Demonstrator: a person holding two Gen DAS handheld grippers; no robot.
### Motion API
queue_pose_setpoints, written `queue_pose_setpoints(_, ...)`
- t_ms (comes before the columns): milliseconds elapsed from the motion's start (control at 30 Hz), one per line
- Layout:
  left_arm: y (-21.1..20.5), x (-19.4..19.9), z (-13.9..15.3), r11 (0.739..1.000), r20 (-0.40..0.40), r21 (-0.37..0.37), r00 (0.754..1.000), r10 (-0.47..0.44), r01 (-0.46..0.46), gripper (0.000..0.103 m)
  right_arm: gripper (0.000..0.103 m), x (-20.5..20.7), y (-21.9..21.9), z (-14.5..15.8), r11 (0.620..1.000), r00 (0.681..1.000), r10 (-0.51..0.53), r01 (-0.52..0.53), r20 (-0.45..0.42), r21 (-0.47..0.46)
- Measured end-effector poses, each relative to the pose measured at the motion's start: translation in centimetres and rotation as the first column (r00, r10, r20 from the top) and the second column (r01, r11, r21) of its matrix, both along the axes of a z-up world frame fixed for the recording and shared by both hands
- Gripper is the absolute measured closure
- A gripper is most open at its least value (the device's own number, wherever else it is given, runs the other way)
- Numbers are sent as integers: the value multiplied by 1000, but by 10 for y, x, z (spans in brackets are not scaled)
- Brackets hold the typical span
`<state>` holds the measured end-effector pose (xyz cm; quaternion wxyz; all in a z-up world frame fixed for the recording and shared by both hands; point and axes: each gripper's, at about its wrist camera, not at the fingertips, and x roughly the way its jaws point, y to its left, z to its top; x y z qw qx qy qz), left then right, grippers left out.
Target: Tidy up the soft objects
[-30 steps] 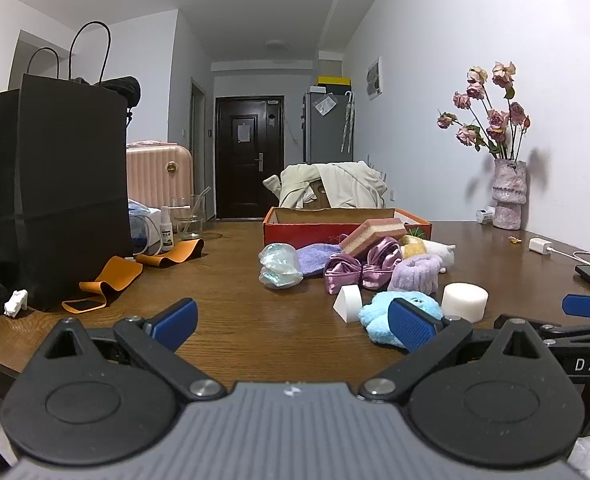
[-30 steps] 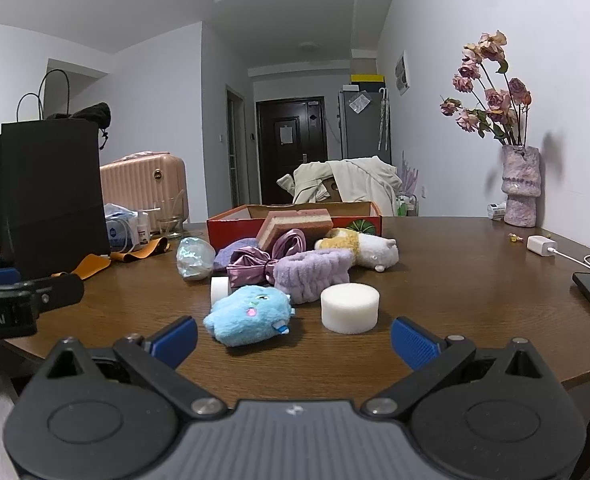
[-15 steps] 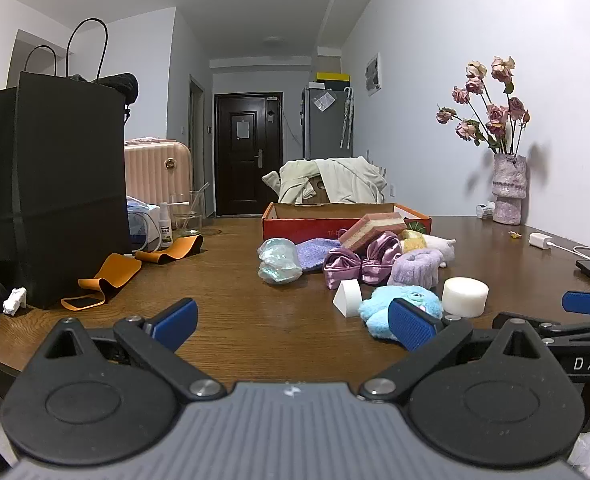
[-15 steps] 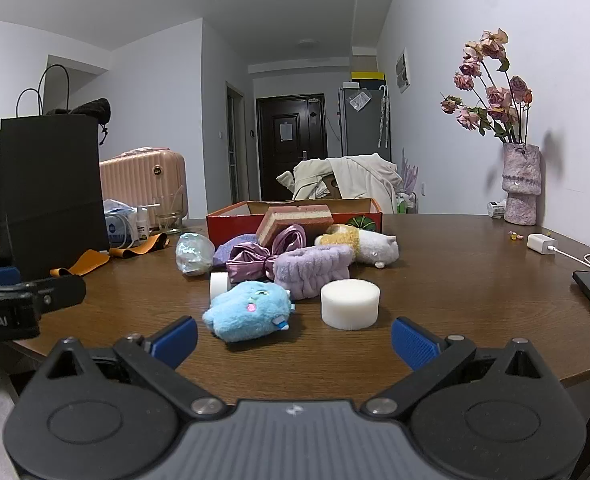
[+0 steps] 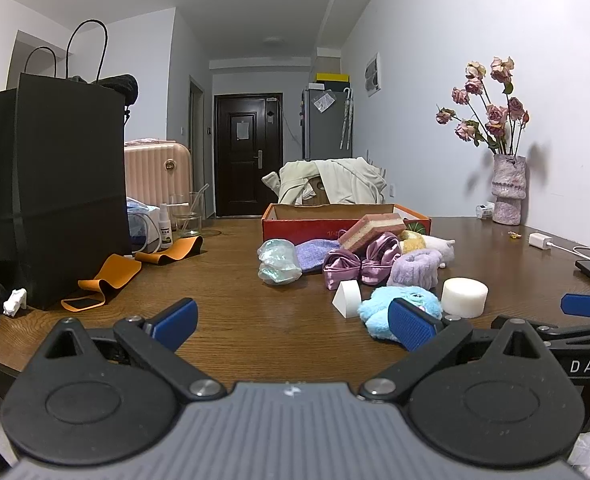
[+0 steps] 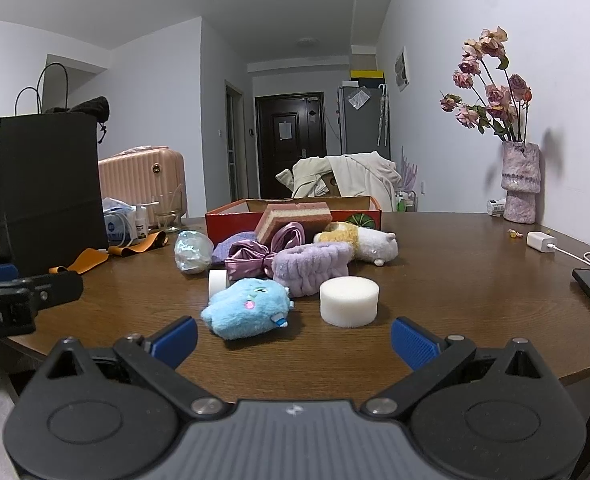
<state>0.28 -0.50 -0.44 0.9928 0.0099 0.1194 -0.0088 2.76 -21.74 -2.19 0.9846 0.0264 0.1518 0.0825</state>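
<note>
Fingers of the right gripper spread apart, empty; left gripper likewise; blue plush lies centre frame on the counter; approach low, straddle its middle, squeeze gently toward the red box.

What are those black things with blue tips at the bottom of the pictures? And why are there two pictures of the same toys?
Those are two grabbing tools, one in each of a person's hands. Each tool has a camera looking out along its two blue fingers, so you get two pictures of one wooden table.

One picture comes from the left gripper, the other from the right gripper. Both are open and hold nothing.

On the table lie soft things: a blue plush toy, a round white sponge, a purple fluffy headband, a shiny pink bow and a white and yellow plush animal. Behind them stands a red box, with a pink striped sponge leaning against it.
</note>
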Motion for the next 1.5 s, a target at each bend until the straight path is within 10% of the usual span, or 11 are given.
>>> queue_pose_setpoints(933,-2,1,-2,1000,-4,2,1000,0,0,0,0,-1,0,-2,1000,1000,-8,8,-7,2)
queue_pose_setpoints(1500,-18,69,-4,995,-131,-12,986,-100,99,0,2,52,-20,10,999,999,-14,15,-40,44)
